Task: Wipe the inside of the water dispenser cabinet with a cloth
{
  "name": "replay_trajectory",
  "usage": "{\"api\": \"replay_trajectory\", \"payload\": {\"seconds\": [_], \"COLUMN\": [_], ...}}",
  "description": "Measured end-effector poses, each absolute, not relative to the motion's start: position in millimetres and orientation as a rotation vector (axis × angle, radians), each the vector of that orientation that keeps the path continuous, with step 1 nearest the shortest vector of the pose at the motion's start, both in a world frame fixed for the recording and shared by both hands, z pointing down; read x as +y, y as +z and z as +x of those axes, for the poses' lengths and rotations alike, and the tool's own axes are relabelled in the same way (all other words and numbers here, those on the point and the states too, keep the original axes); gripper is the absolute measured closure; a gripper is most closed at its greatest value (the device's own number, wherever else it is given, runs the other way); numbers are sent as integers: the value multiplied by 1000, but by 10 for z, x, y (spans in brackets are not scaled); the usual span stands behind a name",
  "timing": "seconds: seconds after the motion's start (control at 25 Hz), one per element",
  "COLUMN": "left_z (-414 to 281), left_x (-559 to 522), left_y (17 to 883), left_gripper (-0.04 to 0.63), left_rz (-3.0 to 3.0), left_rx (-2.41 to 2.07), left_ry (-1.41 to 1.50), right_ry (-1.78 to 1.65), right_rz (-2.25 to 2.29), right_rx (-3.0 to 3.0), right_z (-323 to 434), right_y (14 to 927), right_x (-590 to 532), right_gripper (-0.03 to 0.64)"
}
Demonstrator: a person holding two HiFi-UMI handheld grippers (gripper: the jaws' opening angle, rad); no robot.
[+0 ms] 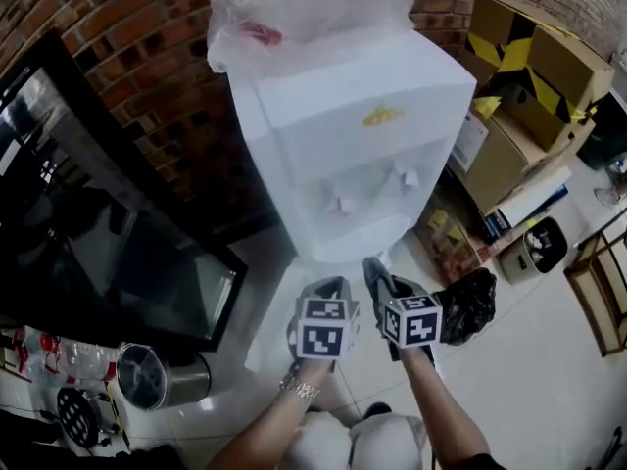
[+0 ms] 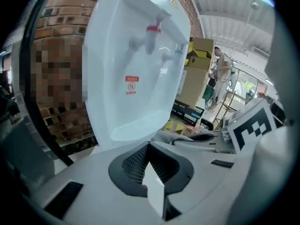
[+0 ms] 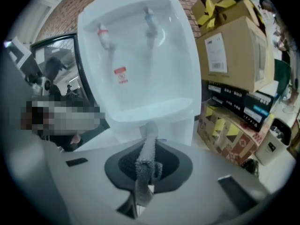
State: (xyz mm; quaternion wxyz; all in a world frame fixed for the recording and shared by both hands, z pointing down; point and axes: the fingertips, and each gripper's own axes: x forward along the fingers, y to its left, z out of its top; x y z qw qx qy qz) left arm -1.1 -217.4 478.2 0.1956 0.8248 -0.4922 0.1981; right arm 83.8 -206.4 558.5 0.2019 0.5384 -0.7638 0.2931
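Brick wall point(image 1: 127, 76); pale floor point(image 1: 529, 360); cardboard boxes point(image 1: 534, 67) stacked right; dark glass panel point(image 1: 88, 233) left.

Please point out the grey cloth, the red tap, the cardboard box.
Grey textured cloth point(image 3: 145, 165), right gripper view, strip between jaws.
Red plastic tap point(image 3: 100, 31), right gripper view, cap.
Brown cardboard box point(image 3: 239, 46), right gripper view, front face.

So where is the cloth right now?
The grey cloth is clamped in the jaws of the right gripper, low and central in the right gripper view, with the white water dispenser just beyond it.

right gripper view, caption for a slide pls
Right gripper shut on a grey cloth, facing the white water dispenser
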Motion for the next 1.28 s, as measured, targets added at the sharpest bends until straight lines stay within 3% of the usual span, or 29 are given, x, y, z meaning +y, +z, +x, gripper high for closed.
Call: {"api": "replay_trajectory", "payload": {"seconds": [0.36,0.8,1.28], "left_z": [103,-16,-146], "left_x": [-2356,-2314,-2338], "left_y": [5786,6089,6318], "left_gripper": [595,595,595], "left_rz": [2411,2342,2276], "left_rx": [-1404,-1390,-1412], "left_ry": [553,561,634], "right_ry": [772,596,625], "right_rz": [1429,1456,1279], "right_rx": [-2232,-2293,-2417], "right_z": [639,281,-231], "right_y": [6768,6787,7236], "right_x": [-2572,-3023,-3473], "right_gripper": [595,595,595]}}
